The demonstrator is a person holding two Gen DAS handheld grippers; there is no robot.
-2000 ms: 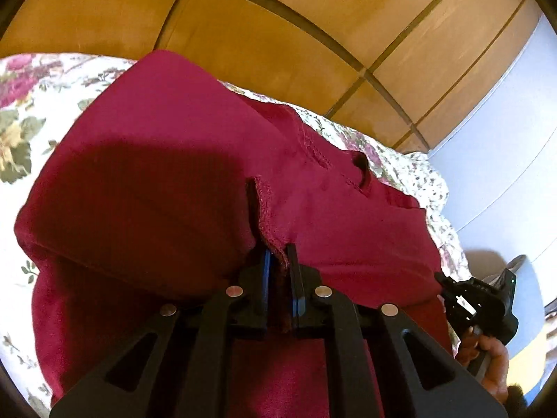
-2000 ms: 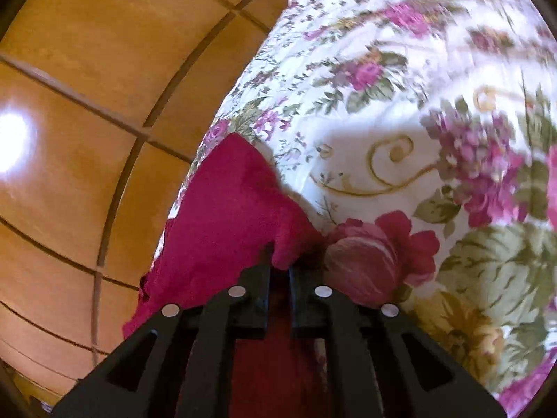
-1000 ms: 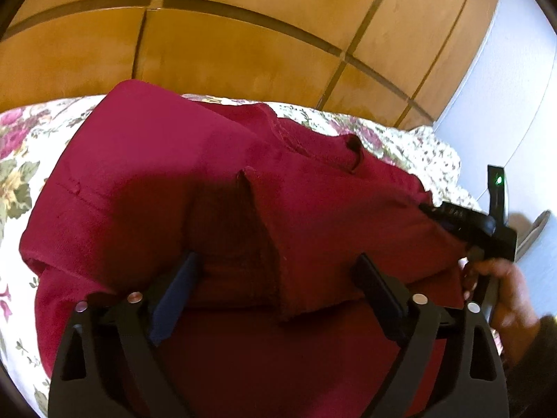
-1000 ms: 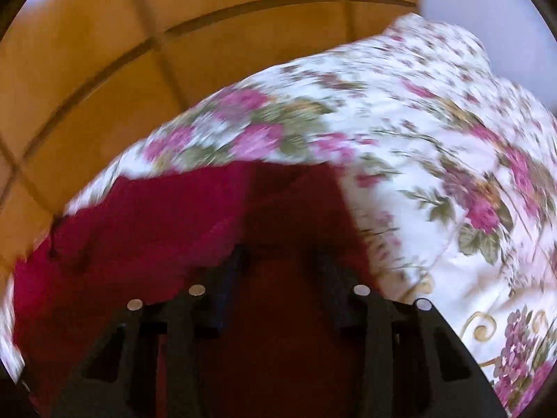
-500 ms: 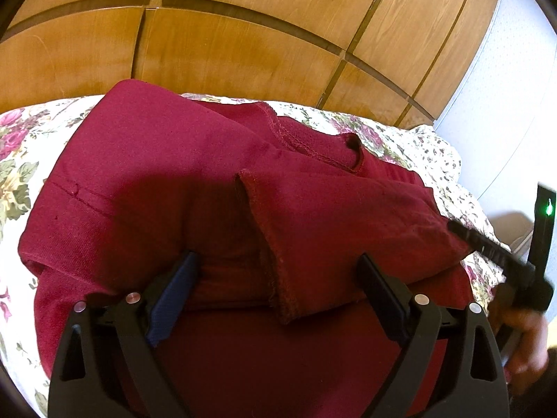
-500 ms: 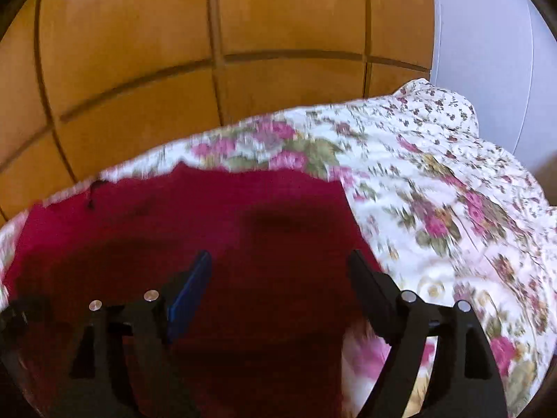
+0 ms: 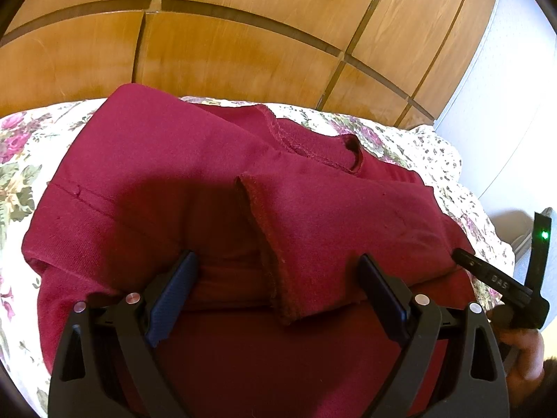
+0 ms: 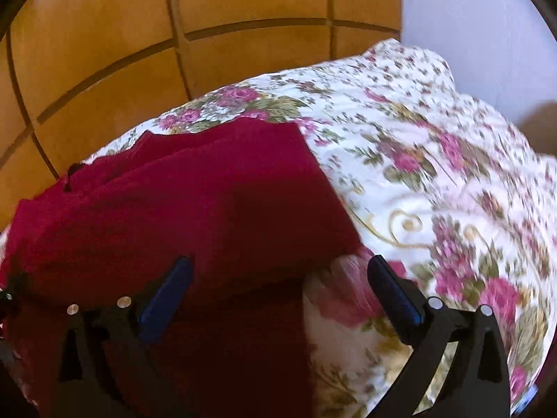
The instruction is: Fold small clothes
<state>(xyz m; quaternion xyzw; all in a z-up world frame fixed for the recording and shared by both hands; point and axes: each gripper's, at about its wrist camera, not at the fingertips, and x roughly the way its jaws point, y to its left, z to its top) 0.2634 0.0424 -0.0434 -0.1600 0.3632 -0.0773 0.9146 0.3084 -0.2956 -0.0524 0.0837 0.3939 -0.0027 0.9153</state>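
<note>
A dark red garment [image 7: 195, 188] lies on a floral bedspread [image 7: 21, 160], with one flap folded over its middle so that a hemmed edge [image 7: 268, 254] runs toward me. My left gripper [image 7: 276, 275] is open and empty, its jaws wide on either side of that hem. The garment also shows in the right wrist view [image 8: 195, 202], with its right edge on the bedspread [image 8: 435, 181]. My right gripper [image 8: 278, 278] is open and empty over that edge. It also shows at the right of the left wrist view [image 7: 494, 275].
A wooden panelled headboard [image 7: 243, 45] stands behind the bed, also visible in the right wrist view [image 8: 174, 35]. A pale wall [image 7: 515, 104] is to the right. The bedspread stretches away to the right of the garment.
Both grippers let go of the garment and opened wide. The folded flap now rests flat on the garment. The right gripper swung round and drew back slightly.
</note>
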